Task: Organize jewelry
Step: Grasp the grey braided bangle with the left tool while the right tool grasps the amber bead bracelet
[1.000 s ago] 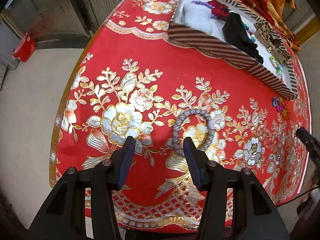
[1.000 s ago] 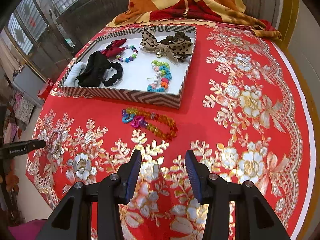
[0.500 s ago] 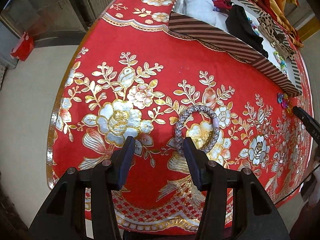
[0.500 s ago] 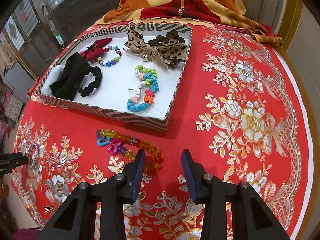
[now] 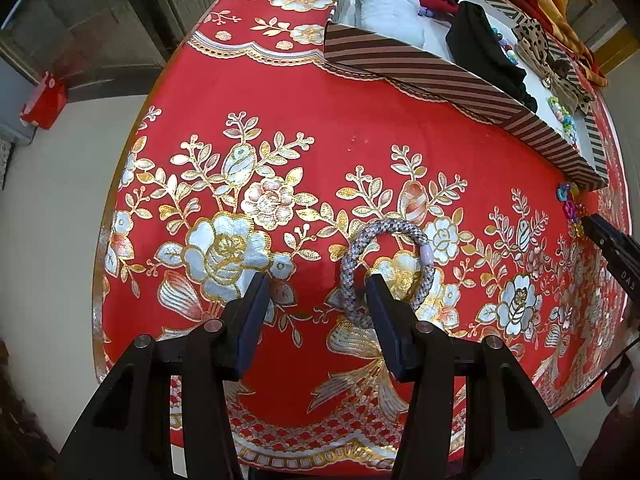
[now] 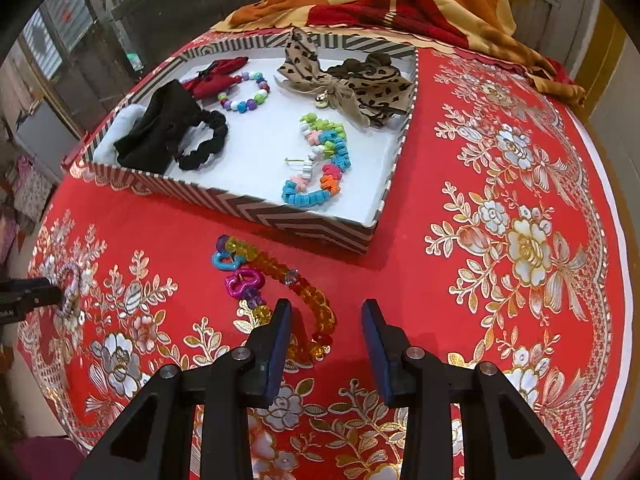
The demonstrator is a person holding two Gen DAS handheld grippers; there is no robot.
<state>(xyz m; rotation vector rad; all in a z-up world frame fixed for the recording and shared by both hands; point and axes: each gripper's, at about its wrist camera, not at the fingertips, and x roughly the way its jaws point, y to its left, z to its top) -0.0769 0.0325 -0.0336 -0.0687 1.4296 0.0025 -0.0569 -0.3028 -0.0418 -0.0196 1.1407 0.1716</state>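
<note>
While most of the jewelry already lies inside the striped tray [image 6: 320, 228] at the far side of the bench [image 6: 400, 280], two pieces are still out on the red floral cloth, and each hand has one in front of it. The right hand-held gripper [image 6: 326, 322] hangs tilted down over the near end of the translucent bead necklace [image 6: 276, 276], a strand of amber, red and purple beads with pink and blue links. Its jaws have just been closing and now stand partly open, with the necklace's curled tail lying between the pads but not visibly pinched. The strand's long axis runs from that tail away and to the left, toward the tray's near wall, so the gripper meets it at one end rather than across its middle. Off to the left, the left hand-held gripper [image 5: 318, 294] points straight down with its jaws wide and nothing held; the grey braided bracelet [image 5: 386, 268] lies flat on the cloth, its near-left arc just inside the right finger [image 5: 384, 320], the rest of the ring outside the jaws. The right hand looks nearer to a grip, I'd judge, and closing on the tail would probably lift a dangling strand. From there the tray sits just beyond.
</note>
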